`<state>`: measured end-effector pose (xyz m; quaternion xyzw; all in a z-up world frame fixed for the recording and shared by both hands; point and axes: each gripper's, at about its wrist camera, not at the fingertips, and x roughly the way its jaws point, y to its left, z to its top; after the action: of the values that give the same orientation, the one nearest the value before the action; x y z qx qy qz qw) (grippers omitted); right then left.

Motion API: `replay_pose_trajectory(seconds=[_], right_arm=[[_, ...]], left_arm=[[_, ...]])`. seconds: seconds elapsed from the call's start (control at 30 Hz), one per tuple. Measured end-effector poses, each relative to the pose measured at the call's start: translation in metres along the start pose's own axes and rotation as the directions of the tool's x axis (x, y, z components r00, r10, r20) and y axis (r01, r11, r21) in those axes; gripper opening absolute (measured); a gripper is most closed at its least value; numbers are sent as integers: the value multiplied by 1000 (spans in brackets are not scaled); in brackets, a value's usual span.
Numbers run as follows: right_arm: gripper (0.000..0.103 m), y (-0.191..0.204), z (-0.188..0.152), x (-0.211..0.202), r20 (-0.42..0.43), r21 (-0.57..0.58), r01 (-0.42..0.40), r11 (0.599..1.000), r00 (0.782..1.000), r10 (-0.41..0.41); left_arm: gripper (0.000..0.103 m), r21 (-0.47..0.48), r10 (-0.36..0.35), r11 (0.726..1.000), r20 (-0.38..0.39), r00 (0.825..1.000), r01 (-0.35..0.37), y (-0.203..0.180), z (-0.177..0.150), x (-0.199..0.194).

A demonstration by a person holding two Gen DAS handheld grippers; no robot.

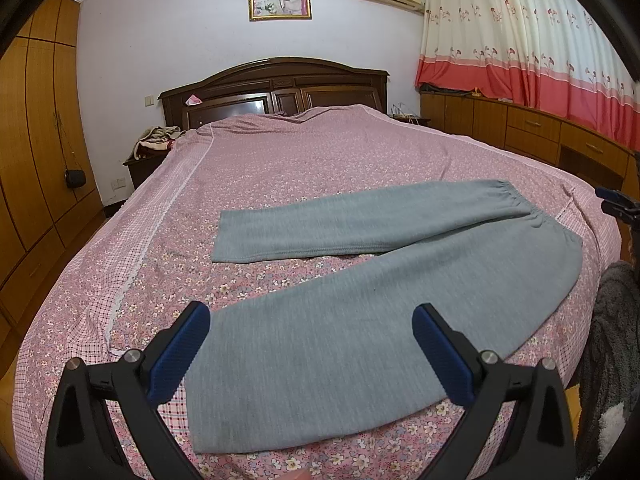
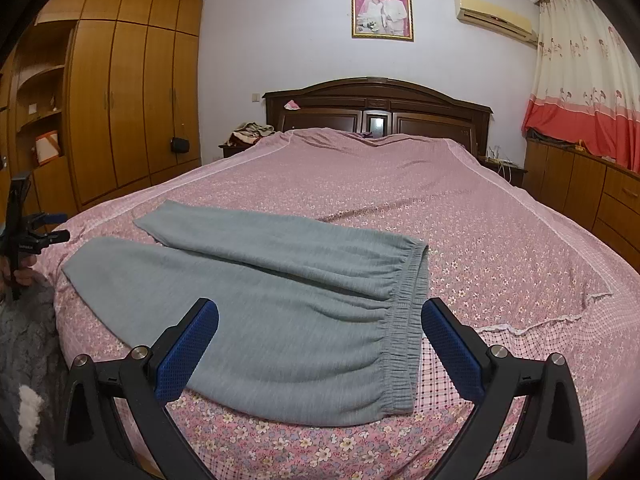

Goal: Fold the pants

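Note:
Grey pants lie flat on the pink floral bedspread, their two legs spread in a V. In the left wrist view my left gripper hovers open above the hem of the near leg, nothing between its blue pads. The waistband sits at the far right there. In the right wrist view my right gripper is open over the pants, just short of the elastic waistband. The left gripper shows at that view's left edge, held by a hand.
The bed's foot edge runs just below both grippers. A dark wooden headboard stands at the far end. Wooden wardrobes line the left wall and low cabinets the right. A grey fuzzy sleeve shows near the bed's corner.

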<state>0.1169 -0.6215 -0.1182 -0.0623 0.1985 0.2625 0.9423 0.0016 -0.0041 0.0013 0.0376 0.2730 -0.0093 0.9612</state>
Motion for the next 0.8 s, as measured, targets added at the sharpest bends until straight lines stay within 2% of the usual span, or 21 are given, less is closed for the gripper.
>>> replay_pose_trajectory(seconds=[0.8], right_arm=[[103, 6, -1, 4, -10, -23, 4, 1000, 1000, -5]], left_arm=[[103, -4, -6, 1000, 4, 1000, 6, -2, -1, 2]])
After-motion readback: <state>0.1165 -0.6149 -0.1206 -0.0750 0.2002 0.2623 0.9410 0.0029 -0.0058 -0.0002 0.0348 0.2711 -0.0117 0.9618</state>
